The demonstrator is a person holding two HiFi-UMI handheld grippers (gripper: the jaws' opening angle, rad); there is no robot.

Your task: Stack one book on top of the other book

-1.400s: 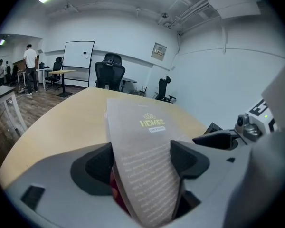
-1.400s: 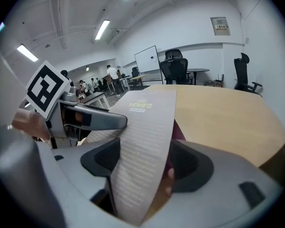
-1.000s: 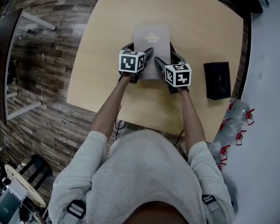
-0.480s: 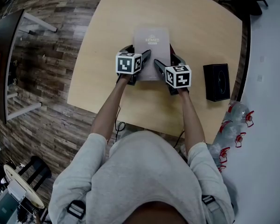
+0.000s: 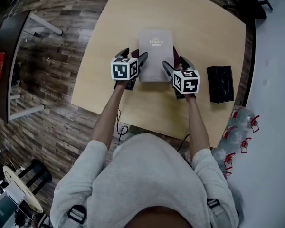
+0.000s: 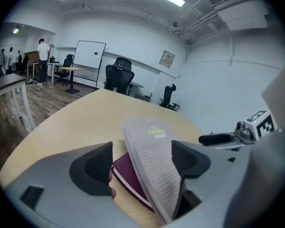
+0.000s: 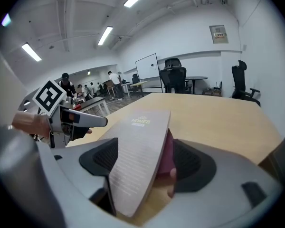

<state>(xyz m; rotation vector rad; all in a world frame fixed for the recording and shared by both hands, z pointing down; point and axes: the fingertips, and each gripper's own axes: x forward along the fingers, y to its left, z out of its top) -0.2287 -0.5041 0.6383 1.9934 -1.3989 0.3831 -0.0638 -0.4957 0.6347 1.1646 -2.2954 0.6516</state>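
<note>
A grey book (image 5: 155,56) lies on a maroon book (image 5: 176,51), which peeks out along its right side, on the tan table (image 5: 204,18). My left gripper (image 5: 134,54) stands at the stack's near left corner. In the left gripper view the grey book (image 6: 154,146) and the maroon book (image 6: 128,172) run between the wide-apart jaws, and the pads do not press on them. My right gripper (image 5: 175,61) stands at the near right corner. Its jaws have just been closing a little, still wide around the grey book (image 7: 140,137) and maroon book (image 7: 166,158).
A black box (image 5: 221,83) lies on the table right of my right gripper. Water bottles (image 5: 240,122) stand on the floor beyond the table's right edge. Office chairs (image 6: 118,72), a whiteboard (image 6: 89,56) and distant people fill the room behind.
Both grippers have risen and drawn back a little toward me, and the left one has shifted left. The two books stay stacked on the table.
</note>
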